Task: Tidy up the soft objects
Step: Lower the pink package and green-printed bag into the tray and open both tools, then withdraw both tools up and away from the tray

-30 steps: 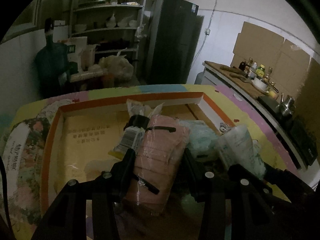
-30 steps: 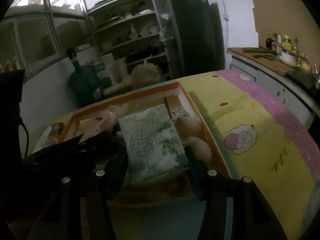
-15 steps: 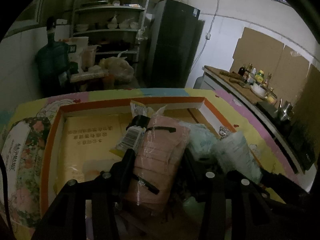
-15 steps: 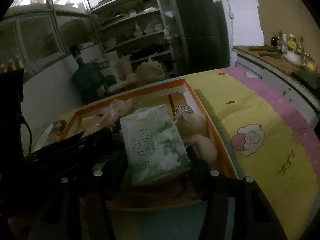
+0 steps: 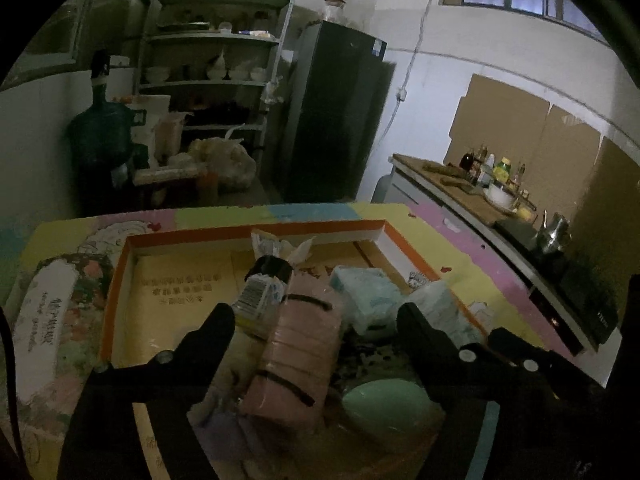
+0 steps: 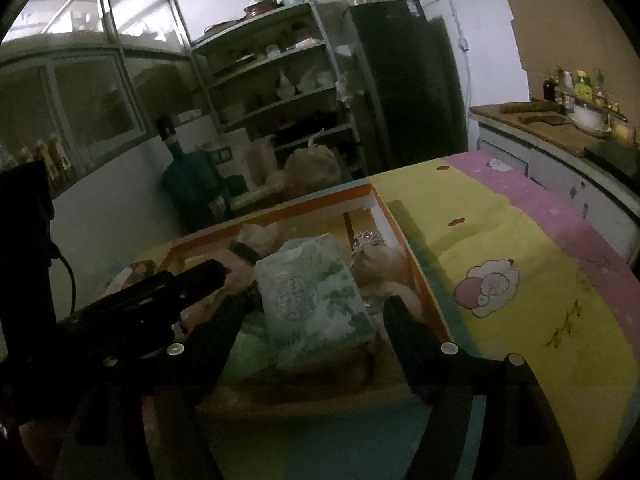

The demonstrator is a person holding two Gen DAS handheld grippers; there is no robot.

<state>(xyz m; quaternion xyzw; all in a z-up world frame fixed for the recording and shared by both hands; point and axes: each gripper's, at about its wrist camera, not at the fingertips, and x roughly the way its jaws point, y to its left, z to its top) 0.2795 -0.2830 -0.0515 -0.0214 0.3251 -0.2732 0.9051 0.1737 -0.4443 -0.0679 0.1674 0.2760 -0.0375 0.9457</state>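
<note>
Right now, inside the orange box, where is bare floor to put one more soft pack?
The orange box has bare floor on its left, between that wall and the pink pack. The right side is crowded: the green-white pack, the pale blue pack and the green round thing lie close together.

My left wrist view looks forward and down along its claw [image 5: 310, 320], close over the orange-rimmed tray [image 5: 116, 280] on the worktop [image 5: 440, 236]. My right wrist view faces much the same way from further right, equally close, over the tray's [image 6: 416, 256] right rim. Both share the tray, the shelving [image 5: 216, 80] [image 6: 272, 80], the dark fridge [image 5: 336, 112] [image 6: 404, 80] and the kitchen counter [image 5: 460, 188] [image 6: 540, 128].
</note>
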